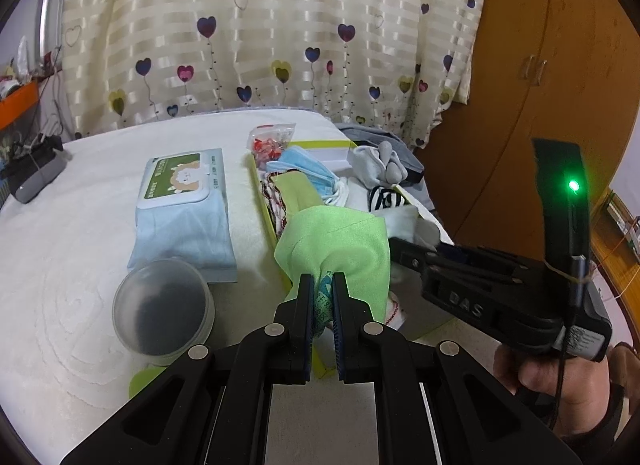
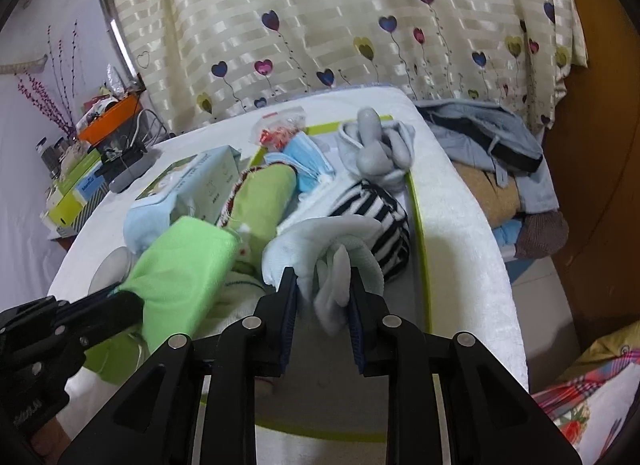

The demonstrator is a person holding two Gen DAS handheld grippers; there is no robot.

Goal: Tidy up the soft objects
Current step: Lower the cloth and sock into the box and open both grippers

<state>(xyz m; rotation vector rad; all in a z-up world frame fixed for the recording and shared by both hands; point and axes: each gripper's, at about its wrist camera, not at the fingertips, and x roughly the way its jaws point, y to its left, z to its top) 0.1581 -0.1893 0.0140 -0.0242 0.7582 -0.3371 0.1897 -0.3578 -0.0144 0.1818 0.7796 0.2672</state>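
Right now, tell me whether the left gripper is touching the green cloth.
Touching. The left wrist view shows the left gripper shut on a bunched fold of the green cloth, with both pads pressed against the fabric.

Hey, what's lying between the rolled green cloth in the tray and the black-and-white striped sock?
In the right wrist view, blue face masks and some white fabric lie between the rolled green cloth and the striped sock.

We point both grippers down and forward: our left gripper [image 1: 322, 285] is clamped tight, our right gripper [image 2: 322, 285] partly parted, a hand [image 1: 560, 377] gripping its handle.
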